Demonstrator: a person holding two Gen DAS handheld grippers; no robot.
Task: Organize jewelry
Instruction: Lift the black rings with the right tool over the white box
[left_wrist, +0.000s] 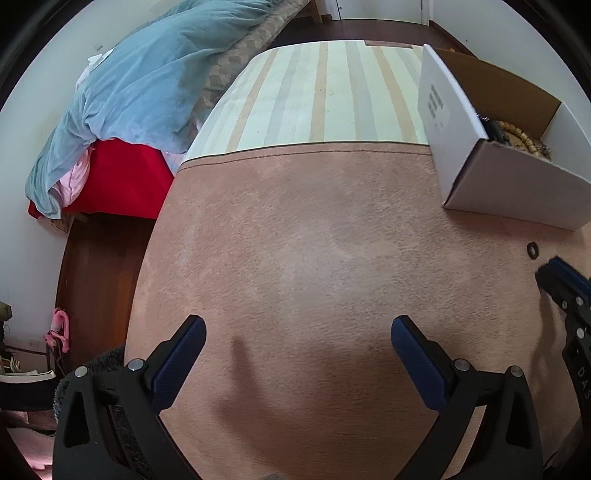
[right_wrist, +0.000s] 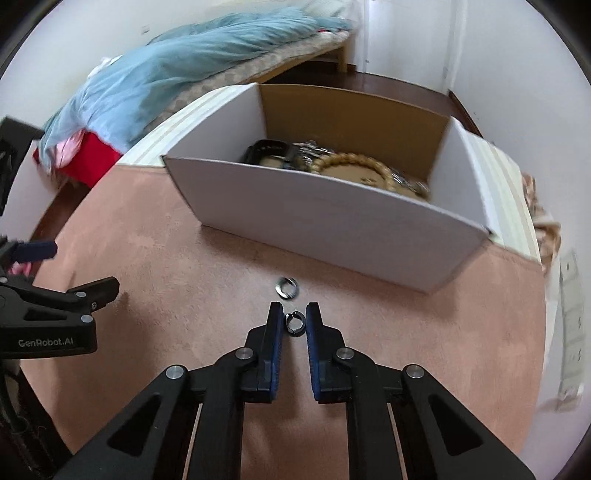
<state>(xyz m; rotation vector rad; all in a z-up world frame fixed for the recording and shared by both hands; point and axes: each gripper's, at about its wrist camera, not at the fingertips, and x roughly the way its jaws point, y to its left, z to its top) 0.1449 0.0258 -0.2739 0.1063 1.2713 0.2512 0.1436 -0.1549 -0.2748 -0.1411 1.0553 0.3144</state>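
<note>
A small dark ring (right_wrist: 294, 324) sits between the fingertips of my right gripper (right_wrist: 294, 314), whose jaws stand close on either side of it, just above the pink mat. A second silvery ring (right_wrist: 287, 287) lies on the mat just beyond, and shows in the left wrist view (left_wrist: 532, 250). A white cardboard box (right_wrist: 332, 218) behind holds a beaded necklace (right_wrist: 354, 162) and dark jewelry (right_wrist: 269, 151); it also shows in the left wrist view (left_wrist: 509, 177). My left gripper (left_wrist: 298, 328) is open and empty over the mat.
The pink mat (left_wrist: 295, 258) covers the table, with a striped cloth (left_wrist: 325, 99) behind it. A bed with a blue blanket (left_wrist: 147, 74) stands to the left. The right gripper's finger (left_wrist: 561, 284) shows at the left view's right edge.
</note>
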